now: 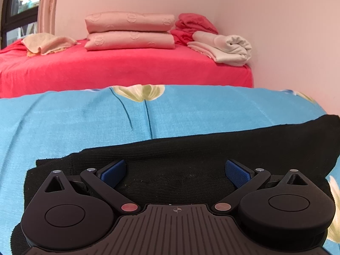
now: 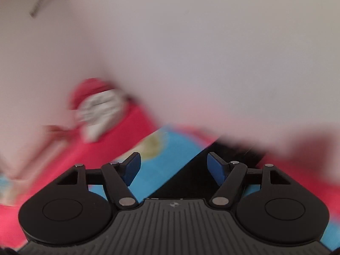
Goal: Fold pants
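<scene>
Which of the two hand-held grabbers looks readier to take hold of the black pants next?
The left gripper: its open fingers sit low over the black pants. The right gripper, also open, points mostly at the wall, its view blurred.

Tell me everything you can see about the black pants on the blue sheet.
The black knitted pants lie flat and already folded into a long band on the blue flower-print bedsheet, running across the left wrist view. The fabric looks soft, finely ribbed, with layered edges showing at the left end. The open left tool hovers low over them, gripping nothing. The blurred right wrist view shows only a dark corner.
</scene>
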Motion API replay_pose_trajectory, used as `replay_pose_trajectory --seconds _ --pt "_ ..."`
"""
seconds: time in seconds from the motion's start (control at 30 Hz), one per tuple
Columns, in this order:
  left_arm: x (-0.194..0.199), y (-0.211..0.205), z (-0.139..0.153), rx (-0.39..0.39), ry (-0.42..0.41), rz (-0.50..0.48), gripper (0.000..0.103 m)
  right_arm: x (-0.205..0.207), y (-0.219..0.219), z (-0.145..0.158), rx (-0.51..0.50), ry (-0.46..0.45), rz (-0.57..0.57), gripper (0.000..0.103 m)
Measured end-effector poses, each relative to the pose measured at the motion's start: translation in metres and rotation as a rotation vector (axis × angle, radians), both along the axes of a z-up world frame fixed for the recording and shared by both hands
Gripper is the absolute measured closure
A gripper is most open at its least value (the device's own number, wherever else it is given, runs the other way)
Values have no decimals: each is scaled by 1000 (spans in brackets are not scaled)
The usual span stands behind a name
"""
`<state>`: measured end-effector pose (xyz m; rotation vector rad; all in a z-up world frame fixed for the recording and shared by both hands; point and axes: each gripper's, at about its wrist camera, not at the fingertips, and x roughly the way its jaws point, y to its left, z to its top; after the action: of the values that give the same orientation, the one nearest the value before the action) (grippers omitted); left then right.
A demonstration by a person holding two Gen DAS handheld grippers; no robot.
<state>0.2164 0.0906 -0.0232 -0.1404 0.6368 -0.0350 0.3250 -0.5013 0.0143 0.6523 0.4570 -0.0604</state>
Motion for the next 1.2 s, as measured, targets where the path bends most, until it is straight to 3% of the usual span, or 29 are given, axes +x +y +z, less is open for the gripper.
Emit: replay_pose_trajectory --seconds 0.13,0.2,0.4,0.53,0.57,0.6,0.63,0.7,0.77,0.8,0.83,0.9,1.0,1.2 --pt "0 0 0 6 4 0 0 -17 -4 -37 409 43 131 29" --pt "1 0 0 10 5 -1 0 -24 -1 -49 480 56 125 30" --pt "2 -2 -1 17 7 -1 0 -24 25 -43 504 30 198 28" --pt "2 -2 -1 17 7 -1 0 -16 38 -51 483 64 208 29" --pt "2 -2 -1 17 7 -1 0 -14 35 -57 486 70 196 33" --pt "2 -2 -1 17 7 -1 0 -15 30 -62 496 55 196 45" --pt "2 -2 -1 17 7 -1 0 -13 22 -62 475 49 176 63" --pt "2 -2 -1 17 7 -1 0 -10 5 -56 345 54 43 77" --pt "2 -2 -1 17 7 -1 0 -13 -13 -42 212 63 -97 73" --pt "2 -2 -1 17 7 -1 0 -15 -21 -33 161 81 -172 64" --pt "2 -2 -1 17 7 -1 0 -21 -28 -26 144 80 -234 46" --pt "2 -2 -1 17 7 -1 0 -35 -35 -12 136 70 -312 32" --pt "2 -2 -1 17 7 -1 0 -46 -35 -3 143 128 -270 32" --pt "2 -2 -1 15 6 -2 0 -44 -33 -27 376 222 -133 30"
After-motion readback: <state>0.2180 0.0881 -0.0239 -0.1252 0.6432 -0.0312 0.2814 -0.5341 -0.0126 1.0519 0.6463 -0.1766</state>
